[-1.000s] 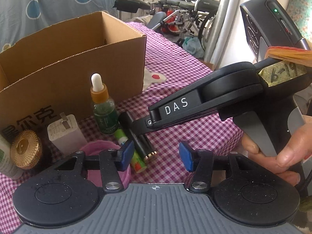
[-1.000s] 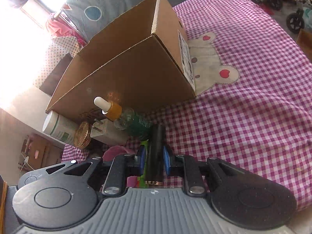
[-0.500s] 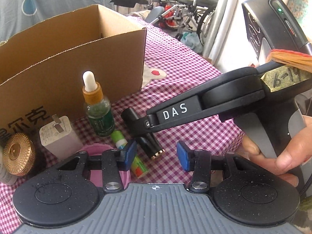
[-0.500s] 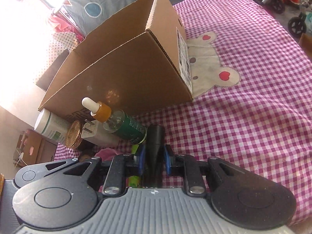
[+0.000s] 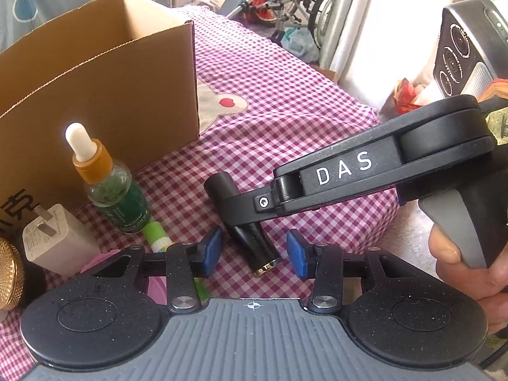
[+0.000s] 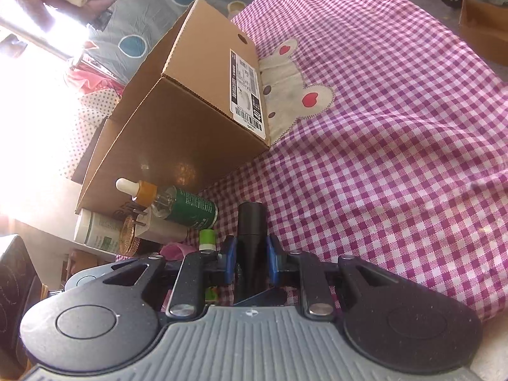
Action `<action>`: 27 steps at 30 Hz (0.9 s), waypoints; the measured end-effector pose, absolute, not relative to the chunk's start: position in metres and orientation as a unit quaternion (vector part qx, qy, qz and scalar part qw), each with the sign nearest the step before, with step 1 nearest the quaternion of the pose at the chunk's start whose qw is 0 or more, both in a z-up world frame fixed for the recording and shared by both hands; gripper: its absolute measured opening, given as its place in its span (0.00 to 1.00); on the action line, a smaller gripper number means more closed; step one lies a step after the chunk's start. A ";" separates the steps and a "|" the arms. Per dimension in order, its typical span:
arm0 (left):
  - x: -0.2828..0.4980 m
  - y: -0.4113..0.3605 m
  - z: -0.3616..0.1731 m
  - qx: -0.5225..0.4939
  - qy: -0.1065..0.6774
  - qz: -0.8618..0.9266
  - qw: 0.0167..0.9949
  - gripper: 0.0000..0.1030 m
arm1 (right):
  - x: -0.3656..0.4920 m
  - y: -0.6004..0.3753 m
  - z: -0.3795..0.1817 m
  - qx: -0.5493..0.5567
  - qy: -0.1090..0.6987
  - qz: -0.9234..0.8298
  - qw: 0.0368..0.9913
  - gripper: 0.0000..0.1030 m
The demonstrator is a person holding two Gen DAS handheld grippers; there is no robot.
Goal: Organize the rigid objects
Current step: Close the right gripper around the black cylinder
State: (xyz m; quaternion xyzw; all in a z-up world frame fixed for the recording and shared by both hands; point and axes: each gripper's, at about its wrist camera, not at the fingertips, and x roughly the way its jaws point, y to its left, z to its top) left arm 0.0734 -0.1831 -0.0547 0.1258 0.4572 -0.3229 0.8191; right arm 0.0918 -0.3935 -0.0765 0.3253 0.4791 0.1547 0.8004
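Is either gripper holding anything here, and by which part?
The right gripper is shut on the black tube, clamped around its middle. The left gripper holds nothing: its jaws are closing, with the tube's gold-ringed end between them, untouched.

Left claw point(image 5: 253, 252): black linkage, blue pads, silver screws, ribbed grey body. Right claw point(image 6: 250, 258): white "DAS" lettering.

The left wrist camera looks steeply down and forward, close over the checked cloth point(image 5: 285, 127), with the cardboard box point(image 5: 104, 95) at its left. The right wrist camera sits low, facing that box point(image 6: 190, 133) corner-on from the other side. Both views share the dropper bottle point(image 5: 108, 187) point(image 6: 177, 203) and the black tube point(image 5: 250, 238) point(image 6: 252, 222).
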 end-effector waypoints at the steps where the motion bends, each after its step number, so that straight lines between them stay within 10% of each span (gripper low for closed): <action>1: 0.074 -0.185 -0.054 0.127 0.457 -0.323 0.819 0.43 | 0.091 -0.394 -0.077 0.327 0.479 0.156 0.800 0.22; 27: 0.066 -0.188 -0.043 0.142 0.415 -0.293 0.850 0.27 | 0.079 -0.392 -0.063 0.332 0.430 0.156 0.825 0.22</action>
